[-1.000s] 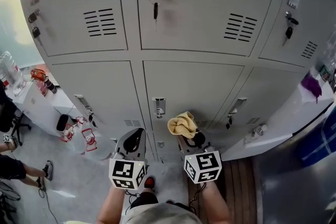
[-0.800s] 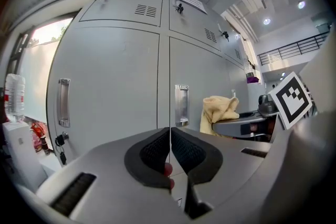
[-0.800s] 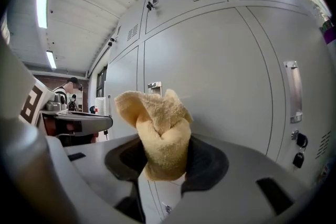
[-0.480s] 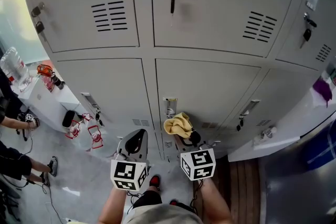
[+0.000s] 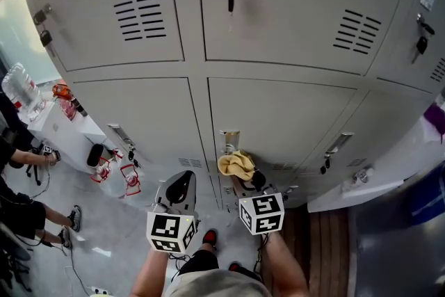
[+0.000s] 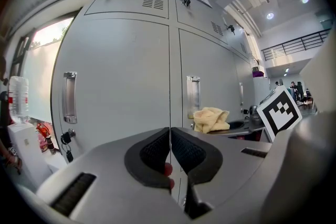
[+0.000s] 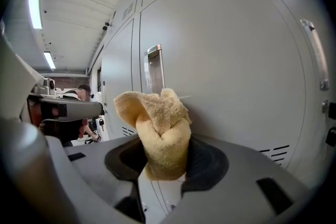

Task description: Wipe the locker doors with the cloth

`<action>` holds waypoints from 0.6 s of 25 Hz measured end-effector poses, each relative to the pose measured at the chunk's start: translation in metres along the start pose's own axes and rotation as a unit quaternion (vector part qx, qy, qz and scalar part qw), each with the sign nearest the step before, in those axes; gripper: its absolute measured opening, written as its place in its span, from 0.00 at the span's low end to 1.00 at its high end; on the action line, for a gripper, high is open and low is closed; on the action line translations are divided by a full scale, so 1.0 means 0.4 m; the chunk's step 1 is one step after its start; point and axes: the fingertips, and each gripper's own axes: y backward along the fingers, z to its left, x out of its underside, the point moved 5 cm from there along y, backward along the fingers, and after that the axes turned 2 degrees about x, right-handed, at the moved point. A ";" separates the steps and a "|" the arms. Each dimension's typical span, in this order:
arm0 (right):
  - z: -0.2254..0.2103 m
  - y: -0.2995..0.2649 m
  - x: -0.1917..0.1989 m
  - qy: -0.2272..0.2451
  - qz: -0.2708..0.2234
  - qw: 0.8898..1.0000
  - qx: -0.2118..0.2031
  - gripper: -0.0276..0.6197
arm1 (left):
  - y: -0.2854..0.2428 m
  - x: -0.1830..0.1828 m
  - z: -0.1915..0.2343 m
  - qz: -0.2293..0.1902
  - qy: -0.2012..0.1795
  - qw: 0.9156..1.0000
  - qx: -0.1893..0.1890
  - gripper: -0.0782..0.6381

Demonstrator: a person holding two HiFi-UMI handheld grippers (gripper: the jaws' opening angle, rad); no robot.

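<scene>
Since a second ago the right gripper [image 7: 164,157] has drifted a little left, so the cloth [image 5: 236,165] now sits just under the recessed handle [image 5: 229,140] of the lower middle locker door [image 5: 278,115]. The left gripper [image 6: 170,149] has barely shifted.

The yellow cloth looks like soft, light terry that is limp and easily crushed. It should drag on the painted metal more than slide, and it cannot be damaged. Its bunched middle is the sensible place to hold it, leaving a loose wad in front to press on the door, and that is how it is held. In the right gripper view the jaws are closed on the cloth's lower folds, with the pads partly apart around the bundle and the crumpled top standing out past the tips. The wad is very near the door, just right of the handle, but I cannot tell whether it touches.

The left gripper's jaws are pressed together with nothing between them (only a hairline seam shows). It hangs idle to the left, apart from the doors.
</scene>
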 end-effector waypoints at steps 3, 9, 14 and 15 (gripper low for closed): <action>-0.006 -0.003 0.001 0.001 0.001 1.000 0.003 0.32 | -0.003 -0.001 0.000 0.000 0.000 1.000 0.000 0.15; -0.026 0.003 0.004 -0.005 -0.001 1.000 0.014 0.33 | -0.007 -0.004 -0.010 0.000 -0.003 1.000 0.005 0.15; -0.057 0.016 0.007 -0.011 -0.003 1.000 0.025 0.32 | -0.011 -0.003 -0.021 0.001 -0.005 1.000 0.011 0.15; -0.062 0.019 0.008 -0.011 -0.003 1.000 0.028 0.33 | -0.012 -0.003 -0.023 0.001 -0.005 1.000 0.012 0.15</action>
